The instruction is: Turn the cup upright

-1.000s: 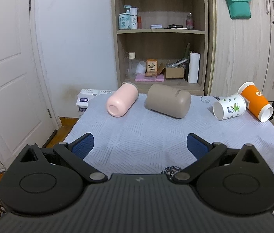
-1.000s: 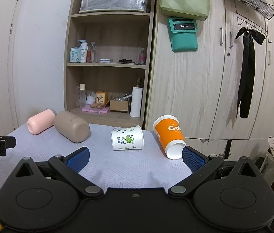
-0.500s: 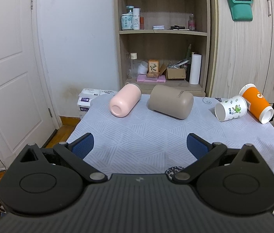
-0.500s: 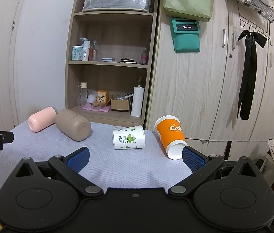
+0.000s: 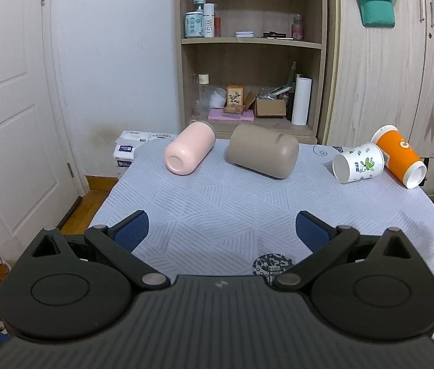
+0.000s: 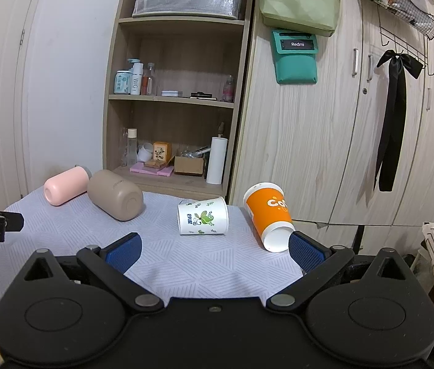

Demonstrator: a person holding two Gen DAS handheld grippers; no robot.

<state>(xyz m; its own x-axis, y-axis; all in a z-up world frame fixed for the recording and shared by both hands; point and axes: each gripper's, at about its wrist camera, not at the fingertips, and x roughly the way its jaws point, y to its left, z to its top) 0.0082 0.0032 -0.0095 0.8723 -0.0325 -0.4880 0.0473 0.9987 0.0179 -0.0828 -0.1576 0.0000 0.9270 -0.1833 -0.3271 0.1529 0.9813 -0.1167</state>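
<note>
Cups, four of them, all lie on their sides on the bench (image 5: 217, 203) under its pale blue patterned cloth; none is upright yet. At the far left is the pink cylindrical tumbler (image 5: 190, 152), its flat end toward the left camera. Just beside it lies the wide taupe cylindrical cup (image 5: 263, 151). Toward the right edge sit the white paper cup with a green leaf print (image 6: 202, 216) and the orange paper cup with white lettering (image 6: 268, 215), close together and perhaps touching in the left view.

The left gripper (image 5: 220, 226) hovers over the near edge of the bench, fingers spread wide and holding nothing. The right gripper (image 6: 214, 250) is likewise wide open and empty, facing the two paper cups, with one blue pad close to the orange cup's narrow end.

Risks, as I judge them: every cup can roll, so a touch from one finger before the other closes could send it away, and the orange cup lies near the bench's right edge and might go over. The paper cups look thin and would probably crush under a hard squeeze. Reaching for the white cup could knock its orange neighbour.
</note>
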